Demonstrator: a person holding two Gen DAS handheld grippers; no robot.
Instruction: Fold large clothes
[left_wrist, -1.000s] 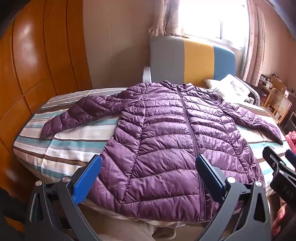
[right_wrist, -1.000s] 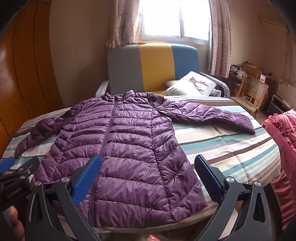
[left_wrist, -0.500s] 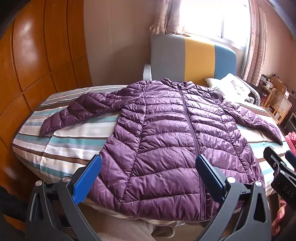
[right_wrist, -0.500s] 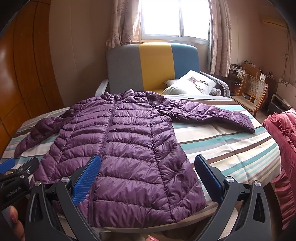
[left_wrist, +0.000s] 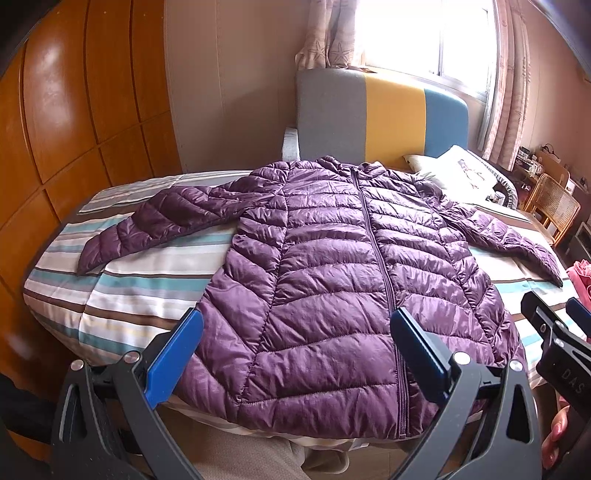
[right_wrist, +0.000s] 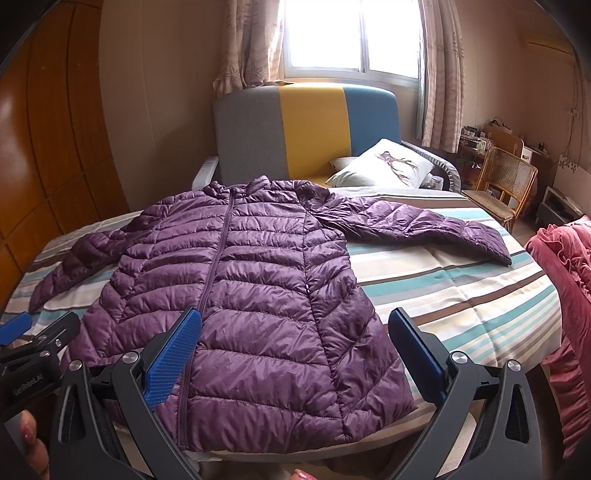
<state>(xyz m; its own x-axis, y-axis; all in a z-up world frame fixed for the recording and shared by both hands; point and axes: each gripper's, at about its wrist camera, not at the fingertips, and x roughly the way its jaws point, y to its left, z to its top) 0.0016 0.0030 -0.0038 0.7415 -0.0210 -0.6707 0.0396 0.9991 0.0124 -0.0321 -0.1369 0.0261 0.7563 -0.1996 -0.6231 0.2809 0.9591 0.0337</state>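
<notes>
— Where's the garment?

— A purple quilted jacket (left_wrist: 332, 280) lies flat and front-up on the bed (left_wrist: 122, 295), zip closed, collar toward the grey, yellow and blue headboard (left_wrist: 380, 118). Its hem reaches the near edge of the striped bedspread (right_wrist: 461, 295). Both sleeves are spread out to the sides, each angled down toward the foot of the bed.

— And the tools?

— The left hand-held gripper (left_wrist: 295, 354) hovers above the hem with its blue-padded jaws wide apart, nothing between them. The right hand-held gripper (right_wrist: 295, 354) is the same: jaws spread, hanging over the lower right part of the jacket, holding nothing. Whether either touches the fabric, I'd say not, though the fisheye view makes that hard to judge.

— Do they see each other?

— Yes. The right one shows at the right edge of the left wrist view, and the left one at the lower left of the right wrist view, so they sit side by side at the foot of the bed. Fingertips (right_wrist: 27, 432) with painted nails show beside it at that lower left corner.

— What else is around?

— A white pillow (right_wrist: 384, 166) lies by the headboard, a wicker chair (right_wrist: 506, 181) stands to the right beneath the curtained window (right_wrist: 351, 37), a pink ruffled fabric (right_wrist: 565, 295) sits off the bed's right side, and wooden wardrobe panels (left_wrist: 74, 110) fill the left wall.
</notes>
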